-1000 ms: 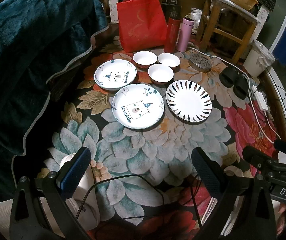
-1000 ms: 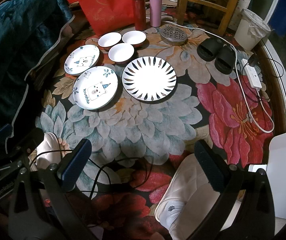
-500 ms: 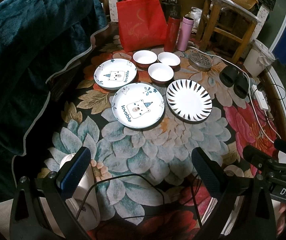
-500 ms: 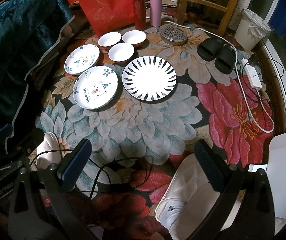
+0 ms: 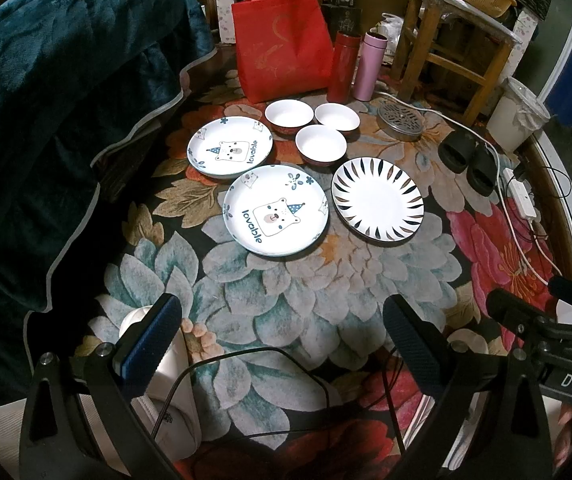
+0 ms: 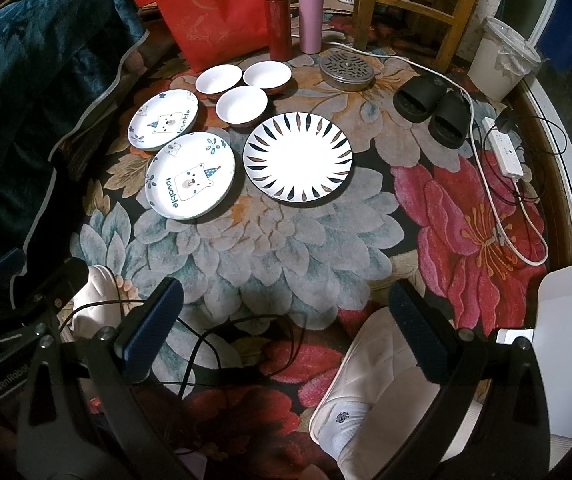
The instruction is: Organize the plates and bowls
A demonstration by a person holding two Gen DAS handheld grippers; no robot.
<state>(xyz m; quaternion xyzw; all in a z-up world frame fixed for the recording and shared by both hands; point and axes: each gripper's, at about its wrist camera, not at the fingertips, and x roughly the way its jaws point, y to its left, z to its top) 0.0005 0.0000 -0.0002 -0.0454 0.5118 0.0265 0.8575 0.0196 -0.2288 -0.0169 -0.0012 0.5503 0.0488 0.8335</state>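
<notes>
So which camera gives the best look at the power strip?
The right wrist view: the white power strip shows whole, its plug and cord visible. In the left wrist view the power strip sits squeezed at the distorted right edge.

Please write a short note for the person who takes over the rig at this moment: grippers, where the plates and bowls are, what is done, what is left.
Left gripper: open, empty, above the floral rug.
Right gripper: open, empty, also short of the dishes.
Three small bowls sit in a cluster behind the plates, each separate.
Two bear plates lie side by side on the left; the striped plate lies to their right.
Done: nothing stacked.
Left: stack the bowls, stack the plates.
</notes>
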